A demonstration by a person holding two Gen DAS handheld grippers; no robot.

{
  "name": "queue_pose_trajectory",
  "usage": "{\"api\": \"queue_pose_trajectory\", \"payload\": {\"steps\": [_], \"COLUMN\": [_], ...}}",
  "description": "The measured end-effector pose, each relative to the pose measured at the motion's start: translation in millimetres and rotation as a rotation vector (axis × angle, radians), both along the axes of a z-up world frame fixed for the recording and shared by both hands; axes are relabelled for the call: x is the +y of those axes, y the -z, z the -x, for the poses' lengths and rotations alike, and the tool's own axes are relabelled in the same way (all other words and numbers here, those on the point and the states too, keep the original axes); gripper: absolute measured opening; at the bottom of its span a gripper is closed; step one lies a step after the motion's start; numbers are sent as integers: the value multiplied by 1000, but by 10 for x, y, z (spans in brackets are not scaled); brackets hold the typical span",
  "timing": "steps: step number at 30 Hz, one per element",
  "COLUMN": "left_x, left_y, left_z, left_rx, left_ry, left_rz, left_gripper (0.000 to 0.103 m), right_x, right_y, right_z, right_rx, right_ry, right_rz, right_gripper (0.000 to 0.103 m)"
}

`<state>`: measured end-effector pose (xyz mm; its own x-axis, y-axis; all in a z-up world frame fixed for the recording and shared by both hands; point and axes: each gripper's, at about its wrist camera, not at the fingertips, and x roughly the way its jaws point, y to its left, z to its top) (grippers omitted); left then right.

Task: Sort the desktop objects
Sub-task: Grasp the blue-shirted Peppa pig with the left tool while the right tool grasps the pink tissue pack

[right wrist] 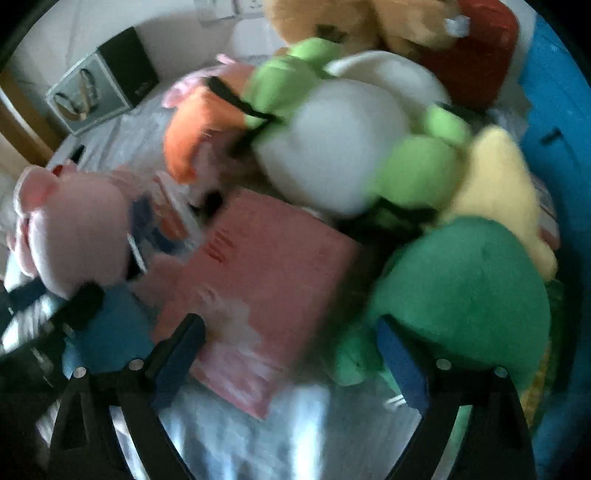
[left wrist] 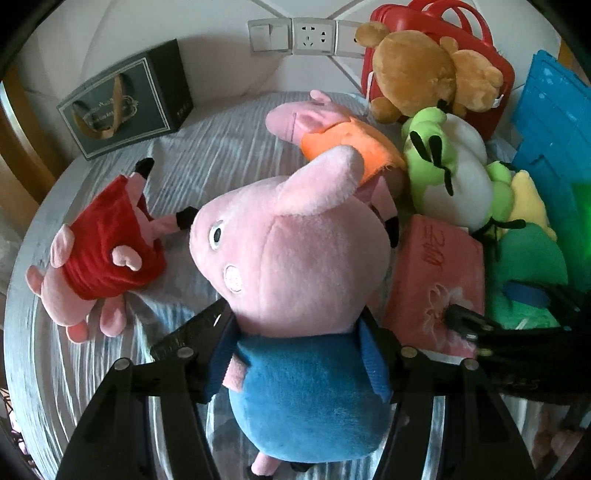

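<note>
A grey ribbed cloth [left wrist: 207,155] covers the bench, backed by a white wall with a socket strip [left wrist: 308,37] and a dark gift box [left wrist: 125,99] at the far left. The left gripper [left wrist: 295,343] is clenched on the blue-shirted pig plush [left wrist: 291,266], fingers pressing either side of its neck, likely so the heavy head stays upright while carried. A red-dressed pig plush [left wrist: 99,254] lies alone at the left, apart from the heap, perhaps the start of a sorted group. At the right an orange-dressed pig plush [left wrist: 332,129], a green frog plush [left wrist: 450,162], a brown bear plush [left wrist: 417,70] and a pink box [left wrist: 436,273] are piled against a red case [left wrist: 436,26] and a blue crate [left wrist: 554,122]; whether anything sits inside them is hidden. The right gripper [right wrist: 291,350] hangs released over the pink box [right wrist: 266,280] and a dark green plush [right wrist: 465,291]
</note>
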<state>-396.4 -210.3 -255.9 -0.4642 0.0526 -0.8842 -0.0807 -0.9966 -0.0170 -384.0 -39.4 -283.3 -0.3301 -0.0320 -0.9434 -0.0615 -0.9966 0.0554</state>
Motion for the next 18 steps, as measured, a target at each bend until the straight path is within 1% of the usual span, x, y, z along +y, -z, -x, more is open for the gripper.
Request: {"api": "queue_pose_trajectory", "payload": {"steps": [2, 4, 5, 8, 10, 13, 15, 18], "left_x": [-11, -5, 2, 22, 17, 10, 12, 1], "left_y": [-15, -23, -23, -16, -4, 11, 32, 82], "left_z": [-16, -40, -48, -47, -25, -1, 29, 96], "left_rx": [0, 9, 11, 15, 15, 10, 4, -8], "left_ry": [-2, -4, -2, 1, -4, -2, 2, 6], "left_rz": [-11, -13, -11, 1, 8, 13, 19, 21], "left_gripper": [61, 61, 61, 61, 61, 61, 61, 61], "right_x": [202, 348, 413, 307, 174, 1, -65, -113], "right_y": [-10, -70, -183, -496, -571, -424, -231, -83], "right_z": [-136, -246, -321, -346, -258, -41, 105, 228], "right_rx": [-8, -21, 4, 91, 112, 73, 20, -14], "right_ry": [31, 81, 116, 118, 97, 96, 115, 123], "right_rz": [-27, -51, -32, 17, 57, 40, 82, 113], "right_gripper": [93, 90, 90, 90, 90, 90, 90, 93]}}
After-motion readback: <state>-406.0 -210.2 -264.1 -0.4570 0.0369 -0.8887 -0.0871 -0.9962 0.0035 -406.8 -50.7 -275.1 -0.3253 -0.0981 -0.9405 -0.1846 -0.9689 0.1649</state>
